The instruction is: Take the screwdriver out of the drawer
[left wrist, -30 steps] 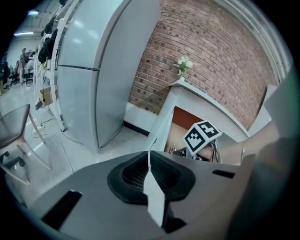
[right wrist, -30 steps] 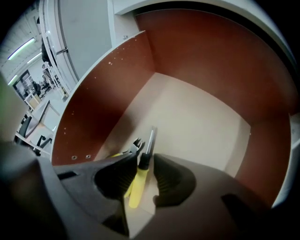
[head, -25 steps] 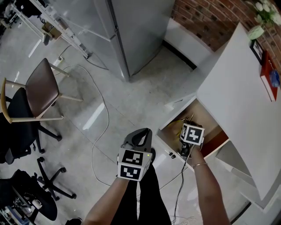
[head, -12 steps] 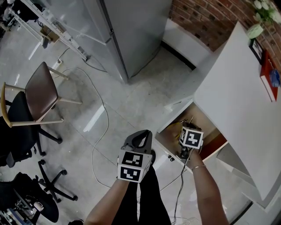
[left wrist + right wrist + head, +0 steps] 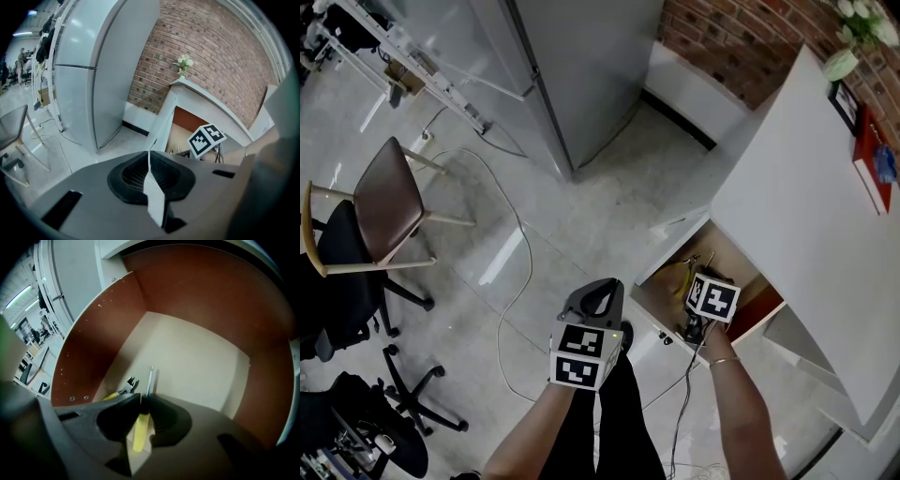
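The screwdriver [image 5: 139, 427] has a yellow handle and a thin steel shaft, and it lies in the open drawer [image 5: 667, 281] under the white desk. My right gripper [image 5: 143, 401] reaches steeply down into the drawer. Its jaws have just been closing and now press on the screwdriver's dark neck from both sides, with the shaft sticking out past them. In the head view the right gripper [image 5: 694, 323] sits below its marker cube [image 5: 712, 298]. My left gripper [image 5: 592, 300] hangs shut and empty over the floor, left of the drawer.
Yellow-handled pliers [image 5: 123, 389] lie just left of the screwdriver in the drawer. Red-brown drawer walls [image 5: 93, 333] close in on the left and back. The white desk top [image 5: 806, 206] overhangs at right. A chair [image 5: 389, 187], a grey cabinet [image 5: 581, 66] and a floor cable [image 5: 520, 244] are around.
The right gripper's marker cube has rolled slightly over the drawer while staying in place. The left gripper has not moved.
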The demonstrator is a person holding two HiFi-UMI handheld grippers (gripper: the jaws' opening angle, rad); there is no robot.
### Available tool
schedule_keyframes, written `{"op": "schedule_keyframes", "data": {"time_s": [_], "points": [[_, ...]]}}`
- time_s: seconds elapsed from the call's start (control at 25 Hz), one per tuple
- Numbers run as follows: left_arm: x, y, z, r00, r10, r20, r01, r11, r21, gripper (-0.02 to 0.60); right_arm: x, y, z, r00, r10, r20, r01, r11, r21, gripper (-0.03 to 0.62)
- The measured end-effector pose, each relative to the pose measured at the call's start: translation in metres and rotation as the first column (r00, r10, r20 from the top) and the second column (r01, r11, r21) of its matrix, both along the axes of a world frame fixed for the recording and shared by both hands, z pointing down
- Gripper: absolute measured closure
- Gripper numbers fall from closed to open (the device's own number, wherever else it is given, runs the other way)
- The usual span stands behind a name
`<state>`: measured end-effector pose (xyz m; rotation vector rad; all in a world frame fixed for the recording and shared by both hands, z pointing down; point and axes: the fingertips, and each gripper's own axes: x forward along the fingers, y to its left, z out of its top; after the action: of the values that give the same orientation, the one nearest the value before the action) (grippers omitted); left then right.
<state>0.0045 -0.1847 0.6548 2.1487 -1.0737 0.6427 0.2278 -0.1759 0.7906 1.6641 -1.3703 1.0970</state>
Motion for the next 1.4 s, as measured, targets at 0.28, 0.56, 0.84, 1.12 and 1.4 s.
{"op": "schedule_keyframes", "data": {"time_s": [0.28, 0.56, 0.84, 1.12, 1.4], "points": [[0.0, 0.004, -0.006, 1.0, 0.004, -0.014, -0.003, 1.0, 0.003, 0.575, -0.005, 0.006, -0.023, 1.0, 0.016, 0.001, -0.016, 0.998, 0.069, 0.53], [-0.001, 0.006, -0.02, 1.0, 0.026, -0.017, -0.025, 0.999, 0.025, 0.575, -0.019, 0.009, -0.055, 1.0, 0.009, 0.015, -0.011, 0.991, 0.137, 0.53], [-0.007, 0.01, -0.044, 0.999, 0.04, -0.032, -0.039, 0.998, 0.048, 0.575, -0.037, 0.011, -0.114, 0.999, 0.004, 0.033, -0.011, 0.971, 0.237, 0.53], [-0.015, 0.005, -0.071, 0.997, 0.056, -0.045, -0.052, 0.995, 0.08, 0.575, -0.055, 0.02, -0.176, 0.999, -0.01, 0.039, -0.004, 0.945, 0.327, 0.53], [-0.01, 0.002, -0.102, 0.992, 0.117, -0.039, -0.111, 0.986, 0.126, 0.575, -0.068, 0.031, -0.238, 0.999, -0.031, 0.021, 0.019, 0.912, 0.411, 0.53]]}}
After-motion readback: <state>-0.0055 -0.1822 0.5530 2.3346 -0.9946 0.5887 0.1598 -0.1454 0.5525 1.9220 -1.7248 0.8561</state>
